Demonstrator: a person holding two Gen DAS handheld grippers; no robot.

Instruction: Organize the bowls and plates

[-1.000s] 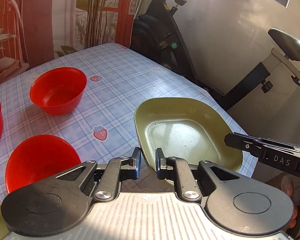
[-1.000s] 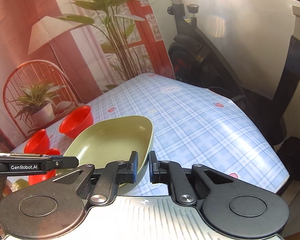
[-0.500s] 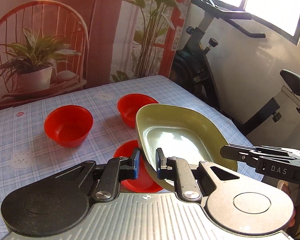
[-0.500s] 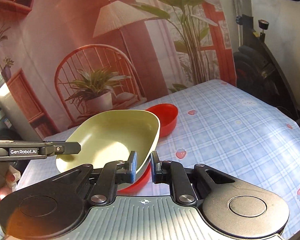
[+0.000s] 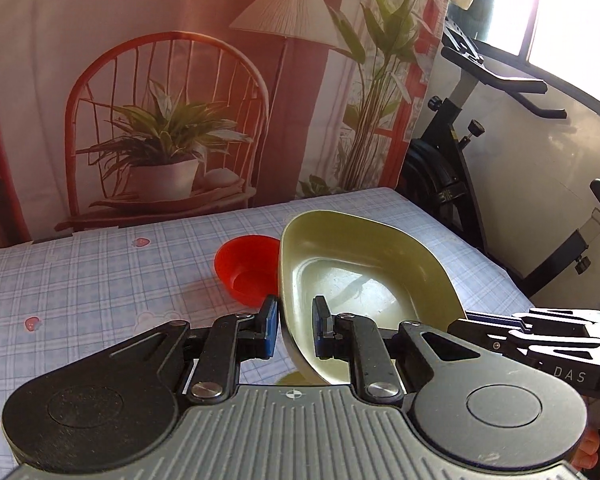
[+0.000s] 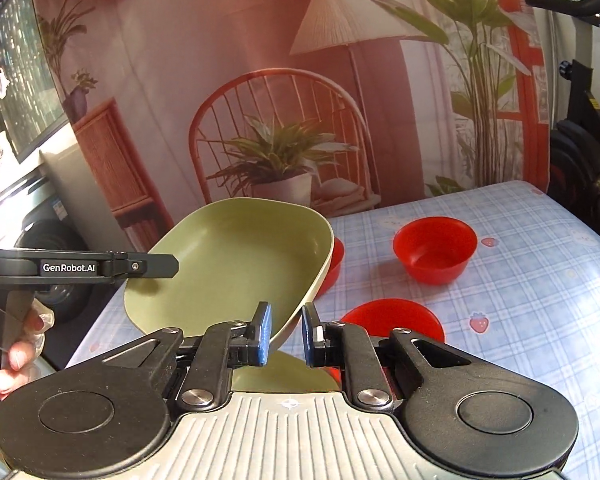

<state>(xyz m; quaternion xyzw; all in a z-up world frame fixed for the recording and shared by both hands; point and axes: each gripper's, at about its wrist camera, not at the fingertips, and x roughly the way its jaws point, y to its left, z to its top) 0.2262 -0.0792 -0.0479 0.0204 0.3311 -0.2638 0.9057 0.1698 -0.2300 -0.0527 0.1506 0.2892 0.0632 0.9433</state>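
Observation:
Both grippers hold one olive-green oval plate (image 5: 364, 280) in the air above the checked tablecloth. My left gripper (image 5: 294, 328) is shut on its near-left rim. My right gripper (image 6: 286, 334) is shut on the opposite rim of the same plate (image 6: 228, 264). Another green plate (image 6: 284, 374) lies on the table just below, partly hidden by the right gripper. Red bowls stand on the table: one (image 6: 434, 248) at mid right, one (image 6: 392, 318) near the right fingers, one (image 6: 336, 260) behind the held plate. The left wrist view shows one red bowl (image 5: 248, 274).
The table (image 5: 100, 280) carries a blue checked cloth with strawberry prints; its left edge (image 6: 96, 340) lies below the held plate. A printed backdrop hangs behind it. An exercise bike (image 5: 480, 184) stands to the right of the table.
Both grippers have carried the green plate leftward across the table and swung the views toward the backdrop. The plate now hangs over another green plate near the table's left side.

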